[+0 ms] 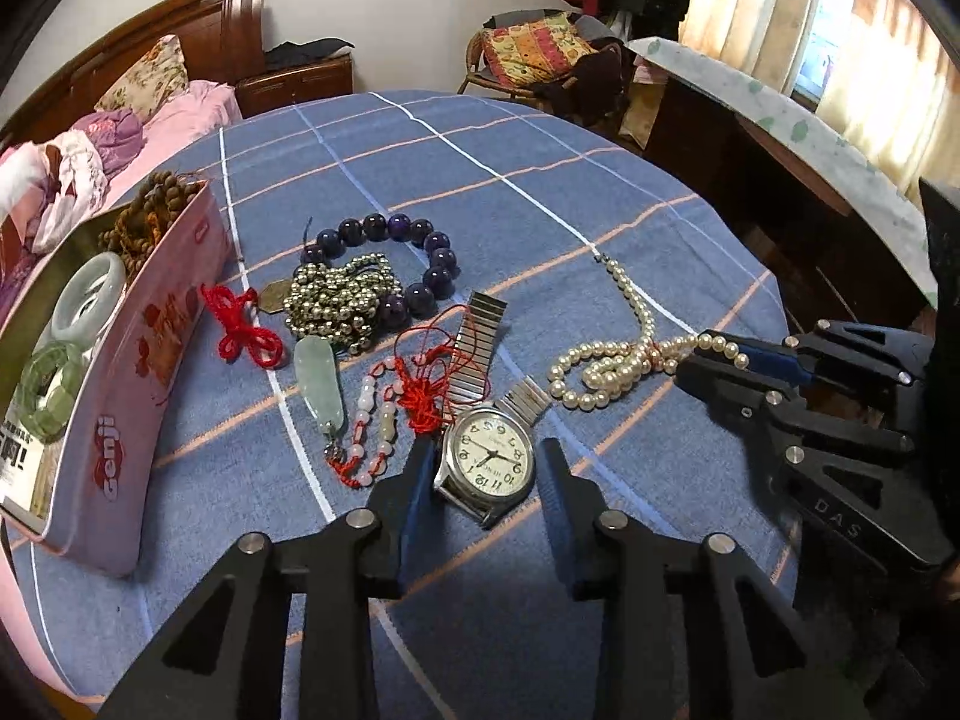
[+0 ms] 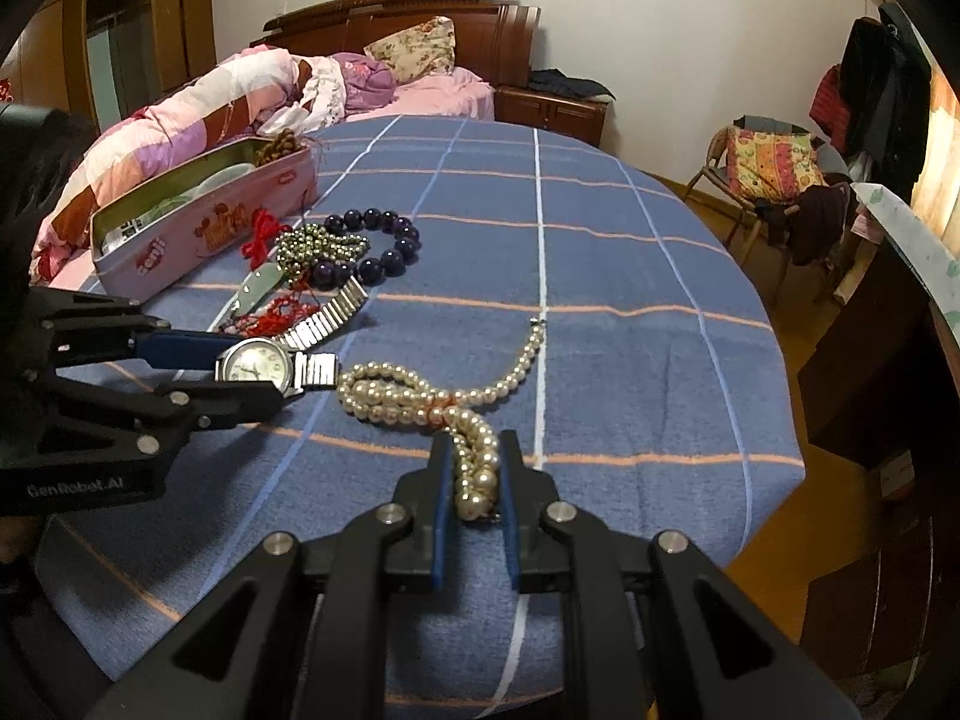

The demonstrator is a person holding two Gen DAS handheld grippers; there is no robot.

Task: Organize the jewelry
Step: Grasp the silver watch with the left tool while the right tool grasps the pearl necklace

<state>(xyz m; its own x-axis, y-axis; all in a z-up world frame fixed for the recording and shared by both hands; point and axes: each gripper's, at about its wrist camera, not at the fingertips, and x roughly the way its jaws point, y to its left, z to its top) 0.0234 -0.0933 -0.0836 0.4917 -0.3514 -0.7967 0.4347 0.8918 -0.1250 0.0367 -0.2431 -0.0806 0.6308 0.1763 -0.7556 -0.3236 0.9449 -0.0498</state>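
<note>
At far left the pink tin (image 1: 138, 396) holds bangles. The left gripper (image 1: 486, 468) stands wide around the wristwatch (image 1: 489, 463) on the worktop (image 1: 540, 192); its case looks rigid, the best hold. Rightward, the right gripper (image 2: 474, 480) brackets the limp, slippery pearl necklace (image 2: 420, 402), narrow but seemingly unclamped.

Your right gripper (image 2: 474, 480) straddles the near end of the pearl necklace (image 2: 420, 399), its blue pads (image 2: 441, 504) close on either side of the bunched beads. To your left, the left gripper (image 2: 252, 363) brackets the wristwatch (image 2: 255, 365) on the blue checked cloth (image 2: 600, 300). Farther back lie a dark bead bracelet (image 2: 384, 240), a metal bead chain (image 2: 312, 249) and the pink tin (image 2: 198, 228).
</note>
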